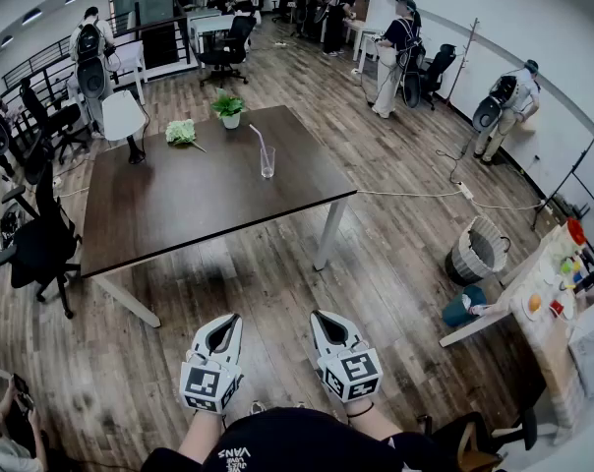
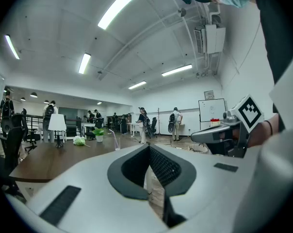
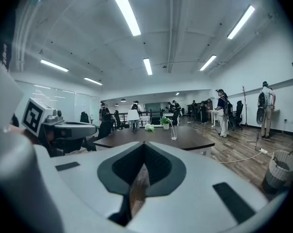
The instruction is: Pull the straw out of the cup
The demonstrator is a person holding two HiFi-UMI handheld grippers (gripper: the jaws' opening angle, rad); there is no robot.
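Cup [image 1: 267, 162] holding the straw [image 1: 260, 140] stands on the worktop [image 1: 179, 209], well apart at twelve o'clock from the left claw [image 1: 221, 324] and right claw [image 1: 325, 321], both closed together on nothing.

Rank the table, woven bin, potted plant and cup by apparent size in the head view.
1. table
2. woven bin
3. potted plant
4. cup, near the plant's height but narrower, so that ranking is close.

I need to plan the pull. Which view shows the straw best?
The head view: the straw leans out of the cup, clear against the dark table. Both gripper views show it only small and distant.
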